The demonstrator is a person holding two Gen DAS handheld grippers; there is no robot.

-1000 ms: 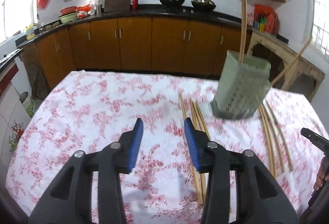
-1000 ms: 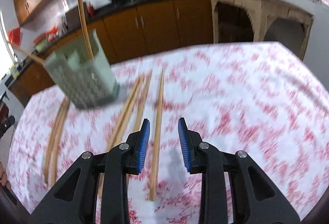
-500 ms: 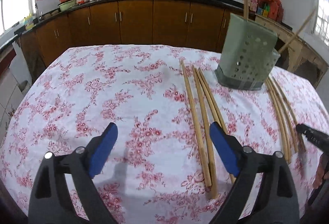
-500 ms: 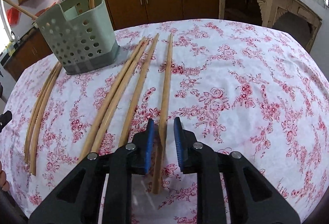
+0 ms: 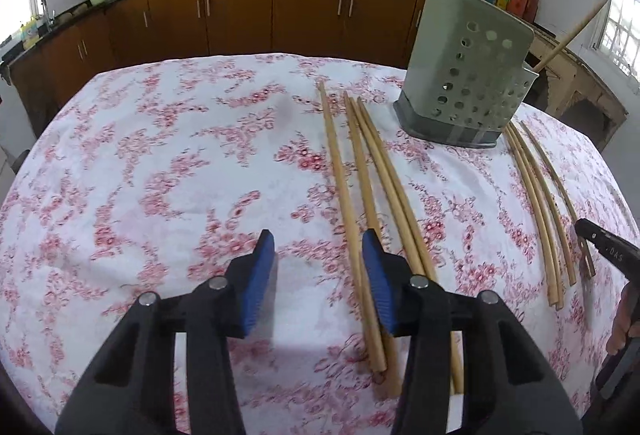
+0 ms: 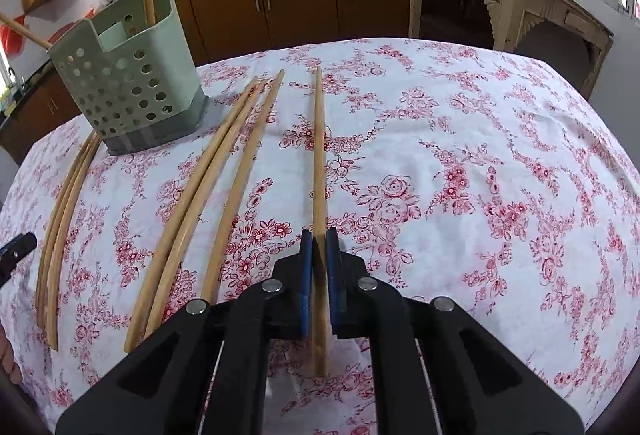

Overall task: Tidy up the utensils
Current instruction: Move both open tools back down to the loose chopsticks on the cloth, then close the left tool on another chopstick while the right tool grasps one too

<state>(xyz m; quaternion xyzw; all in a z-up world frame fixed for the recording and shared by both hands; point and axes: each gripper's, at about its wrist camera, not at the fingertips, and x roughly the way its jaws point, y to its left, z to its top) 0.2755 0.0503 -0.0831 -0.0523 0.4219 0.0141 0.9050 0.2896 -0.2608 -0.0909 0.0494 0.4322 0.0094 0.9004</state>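
Floral tablecloth (image 6: 480, 139) holds most chopsticks; two stand in our holder (image 6: 132, 91); right gripper (image 6: 319, 267) pinches one chopstick (image 6: 319, 155), left gripper (image 5: 318, 275) closing on nothing

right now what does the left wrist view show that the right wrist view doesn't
Only the left wrist view: the left gripper with its pads apart and closing, a chopstick lying between them, not pinched. Only the right wrist view: the right gripper shut on a lone chopstick. Both: the green holder with two chopsticks standing in it, more chopsticks loose on the flowered tablecloth, and brown cabinets behind.
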